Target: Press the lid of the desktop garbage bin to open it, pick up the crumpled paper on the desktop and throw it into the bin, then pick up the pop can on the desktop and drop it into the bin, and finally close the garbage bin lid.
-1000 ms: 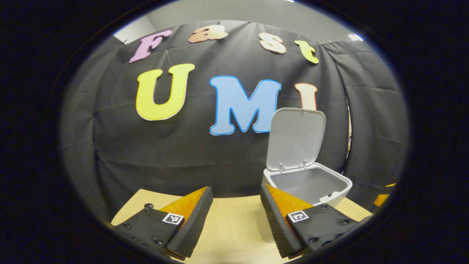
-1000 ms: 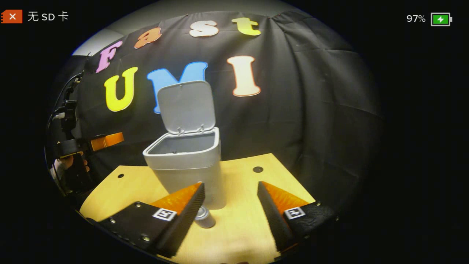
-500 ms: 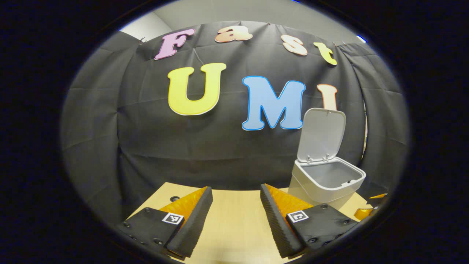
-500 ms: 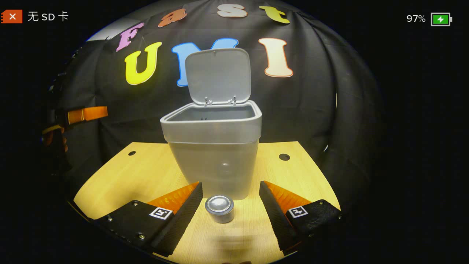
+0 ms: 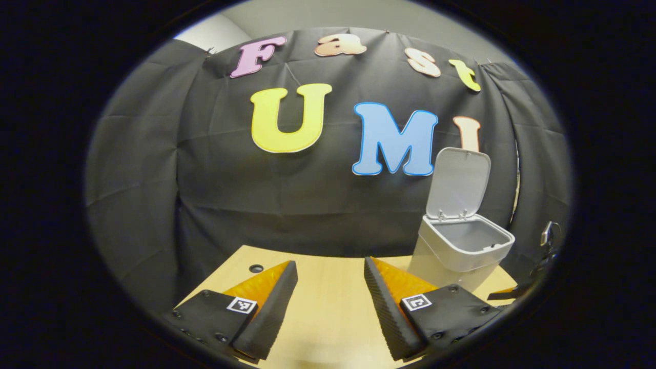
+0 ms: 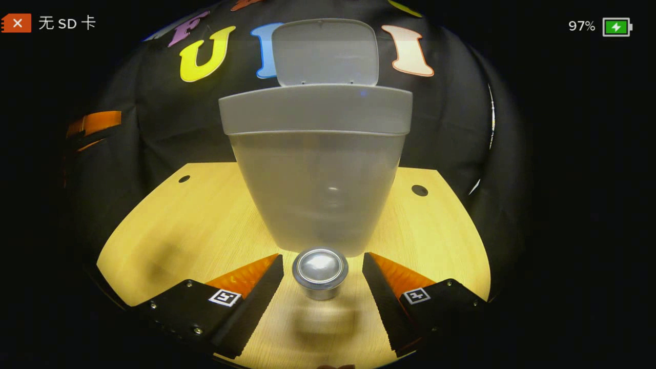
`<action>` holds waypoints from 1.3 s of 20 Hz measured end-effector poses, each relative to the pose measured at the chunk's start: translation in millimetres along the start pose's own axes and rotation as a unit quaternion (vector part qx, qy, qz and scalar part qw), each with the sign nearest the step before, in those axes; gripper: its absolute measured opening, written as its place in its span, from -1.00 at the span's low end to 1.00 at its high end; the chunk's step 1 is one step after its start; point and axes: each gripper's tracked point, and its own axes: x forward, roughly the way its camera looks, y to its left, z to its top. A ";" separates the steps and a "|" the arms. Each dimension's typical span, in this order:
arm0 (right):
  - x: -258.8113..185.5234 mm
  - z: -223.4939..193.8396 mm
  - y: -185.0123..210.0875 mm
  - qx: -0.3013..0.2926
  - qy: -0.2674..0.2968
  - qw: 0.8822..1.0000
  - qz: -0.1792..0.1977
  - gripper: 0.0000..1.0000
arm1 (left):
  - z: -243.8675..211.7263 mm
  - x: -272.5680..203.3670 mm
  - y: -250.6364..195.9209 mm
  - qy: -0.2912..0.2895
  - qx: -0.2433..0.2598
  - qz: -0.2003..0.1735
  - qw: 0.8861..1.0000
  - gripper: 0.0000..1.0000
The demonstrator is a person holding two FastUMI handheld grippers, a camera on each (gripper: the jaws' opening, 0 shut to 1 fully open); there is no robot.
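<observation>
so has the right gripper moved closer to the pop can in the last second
Yes. The right gripper has come forward and down toward the garbage bin, which now looms larger; the pop can now stands between its open fingers.

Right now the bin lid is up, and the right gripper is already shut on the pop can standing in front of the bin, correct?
Not quite. In the right gripper view the right gripper is open: the pop can stands between its fingers with a gap on each side. The rest holds: the bin has its lid up.
</observation>
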 end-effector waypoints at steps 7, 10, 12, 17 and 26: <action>27.5 -13.2 0.0 0.010 0.033 0.999 -0.001 0.98 | -5.9 -1.0 12.0 0.006 -0.001 0.011 1.000 0.77; 30.1 -17.4 -0.4 0.011 0.044 0.999 -0.004 0.97 | -9.1 1.8 15.0 0.010 -0.001 0.013 1.000 0.77; 31.7 -22.1 -0.7 0.013 0.056 0.998 -0.003 0.98 | -10.8 4.0 14.4 0.012 -0.002 0.013 1.000 0.76; 27.9 -14.6 0.5 0.020 0.052 0.998 0.002 0.69 | -14.6 8.8 5.6 0.016 -0.004 0.003 1.000 0.75; -26.7 31.1 11.6 0.019 -0.010 1.000 0.022 0.68 | -16.3 17.7 -19.8 0.017 0.000 -0.024 1.000 0.79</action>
